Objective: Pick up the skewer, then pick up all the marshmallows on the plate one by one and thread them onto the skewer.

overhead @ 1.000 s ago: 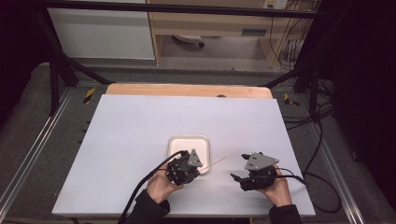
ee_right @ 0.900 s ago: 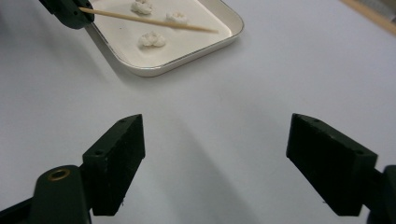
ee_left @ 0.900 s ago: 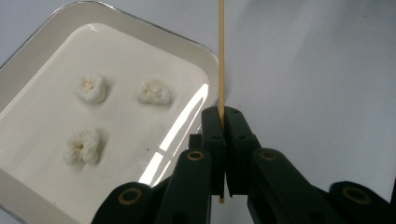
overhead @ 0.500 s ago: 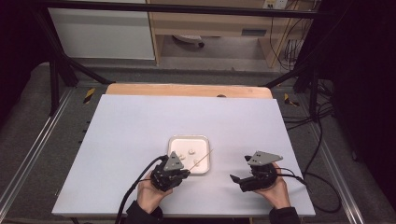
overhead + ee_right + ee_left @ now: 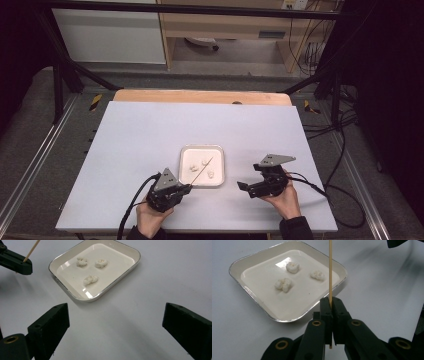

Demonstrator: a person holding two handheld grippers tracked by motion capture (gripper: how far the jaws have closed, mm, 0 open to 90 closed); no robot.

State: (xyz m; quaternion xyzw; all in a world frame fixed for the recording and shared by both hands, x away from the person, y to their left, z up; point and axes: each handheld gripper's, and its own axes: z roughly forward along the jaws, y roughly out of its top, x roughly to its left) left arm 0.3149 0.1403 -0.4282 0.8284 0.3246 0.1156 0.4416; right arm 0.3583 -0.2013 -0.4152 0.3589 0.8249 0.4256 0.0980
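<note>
Pinching skewer (image 5: 330, 270), left gripper (image 5: 331, 305); right gripper (image 5: 115, 320) fingers wide apart

Thin wooden skewer (image 5: 330, 270) over white tray (image 5: 257, 305)

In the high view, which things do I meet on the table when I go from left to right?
Left gripper holding a thin wooden skewer → white square tray with three pale lumps → right gripper, open.
</note>
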